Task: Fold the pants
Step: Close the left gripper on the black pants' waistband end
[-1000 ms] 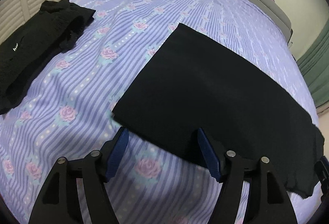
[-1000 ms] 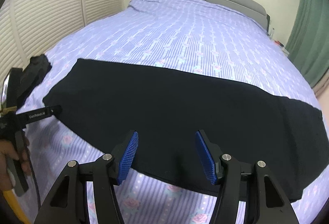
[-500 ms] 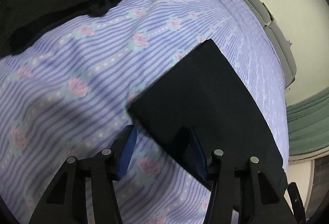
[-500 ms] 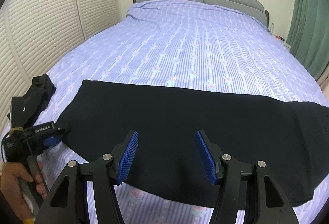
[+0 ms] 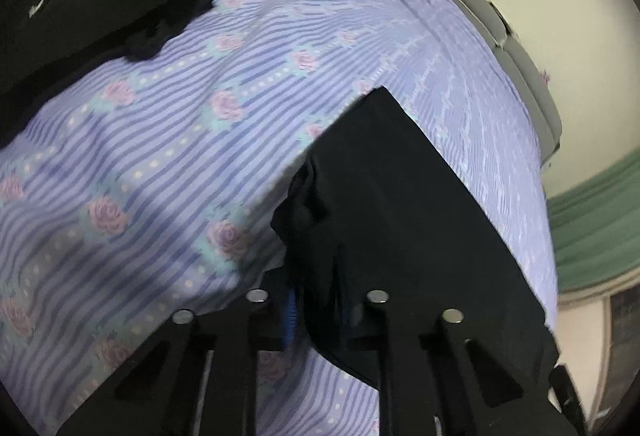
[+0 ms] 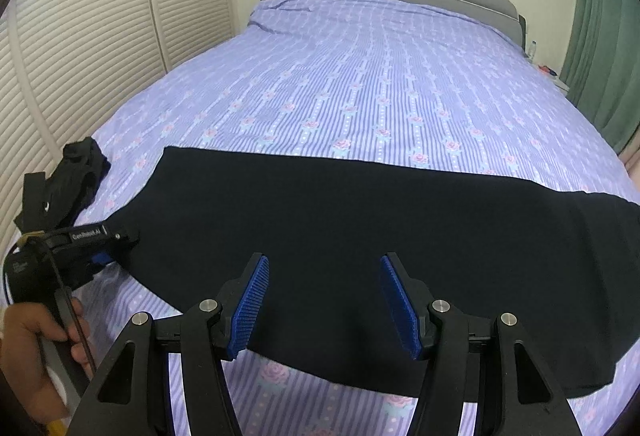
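While pinching the pants [image 6: 360,236], the left gripper [image 6: 102,256] reads "GenRobot.AI".

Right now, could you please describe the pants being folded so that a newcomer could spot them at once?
Start at the bed with its lilac, rose-striped cover. Across its near end lies a long, flat black panel: the pants. Unlike the crumpled black garment near the shuttered doors, they are smooth and spread wide, with the left gripper clamped on one corner.
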The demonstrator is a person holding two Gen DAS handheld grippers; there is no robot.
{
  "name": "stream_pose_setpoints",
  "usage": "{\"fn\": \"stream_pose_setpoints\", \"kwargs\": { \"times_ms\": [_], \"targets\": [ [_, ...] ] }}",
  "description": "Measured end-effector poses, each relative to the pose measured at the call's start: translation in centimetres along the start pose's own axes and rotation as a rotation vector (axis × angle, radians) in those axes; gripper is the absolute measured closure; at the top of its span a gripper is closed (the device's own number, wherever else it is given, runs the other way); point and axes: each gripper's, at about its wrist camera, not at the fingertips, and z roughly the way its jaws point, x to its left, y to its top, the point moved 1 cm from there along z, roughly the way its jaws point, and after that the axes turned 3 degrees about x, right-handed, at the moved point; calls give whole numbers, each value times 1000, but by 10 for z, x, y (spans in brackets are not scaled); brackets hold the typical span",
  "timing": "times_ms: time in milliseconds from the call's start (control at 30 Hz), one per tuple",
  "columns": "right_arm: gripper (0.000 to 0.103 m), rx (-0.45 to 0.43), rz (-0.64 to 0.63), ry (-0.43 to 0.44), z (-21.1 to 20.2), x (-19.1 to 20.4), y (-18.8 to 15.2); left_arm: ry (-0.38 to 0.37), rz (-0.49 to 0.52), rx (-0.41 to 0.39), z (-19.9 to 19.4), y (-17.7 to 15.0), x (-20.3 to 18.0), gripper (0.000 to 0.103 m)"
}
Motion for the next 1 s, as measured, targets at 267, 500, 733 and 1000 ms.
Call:
{"fn": "stream_pose_setpoints", "kwargs": {
  "times_ms": [267,500,733,1000],
  "targets": [
    [44,56,153,30,18,-24,5,47,137,-54,-19,-3,-22,94],
    [44,163,91,364,61,-20,70,73,139,-42,-15,-5,-20,94],
    [44,361,-464,650,157,82,169,157,72,-51,-16,-8,-28,93],
    [46,612,-959,687,214,187,176,237,-102,-53,-15,-7,-30,93]
  ]
}}
